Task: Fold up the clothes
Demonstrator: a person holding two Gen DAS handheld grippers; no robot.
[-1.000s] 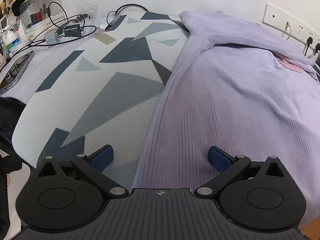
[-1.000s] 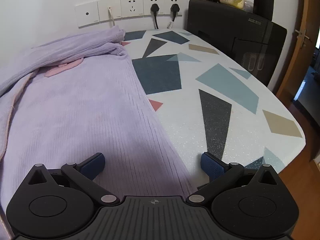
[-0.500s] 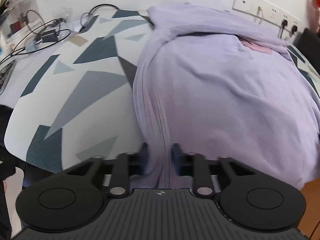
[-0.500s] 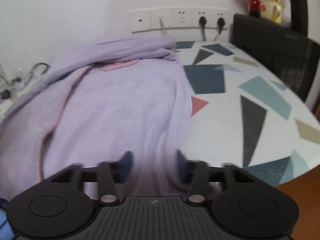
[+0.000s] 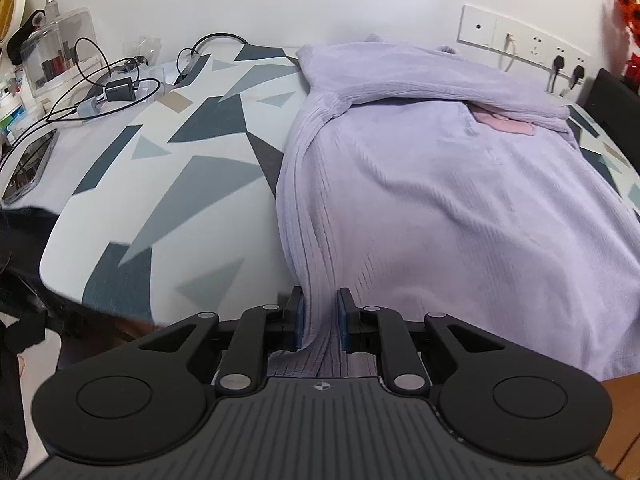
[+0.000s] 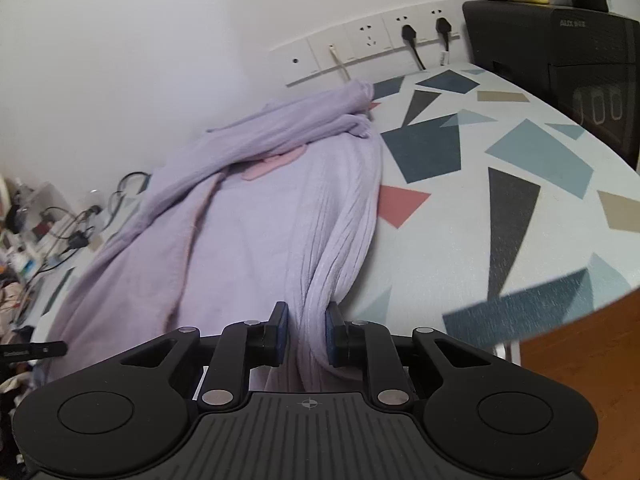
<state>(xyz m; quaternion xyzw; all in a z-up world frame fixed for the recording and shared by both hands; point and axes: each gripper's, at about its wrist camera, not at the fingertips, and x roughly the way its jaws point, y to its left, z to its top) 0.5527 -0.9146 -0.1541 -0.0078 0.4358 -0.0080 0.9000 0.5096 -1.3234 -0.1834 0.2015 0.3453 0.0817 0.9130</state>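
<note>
Table, patterned top, carries the whole job: the lilac garment lies spread over its middle, body flat, one sleeve folded across the far end near the wall sockets, which keeps that sleeve inside the outline. A pink patch shows just under the sleeve (label or lining, cannot tell). Near hem hangs at the table's front edge, within reach of both tools. Left gripper is closed narrow on the garment's left near corner, ribbed cloth bunched between the blue pads; right gripper likewise pinches the right near corner, fabric gathered into a rope between its pads. Holding both corners together suits lifting the hem evenly, so I judge a fold of the near end toward the far end. Cables sit well apart at left, clear of the cloth.
</note>
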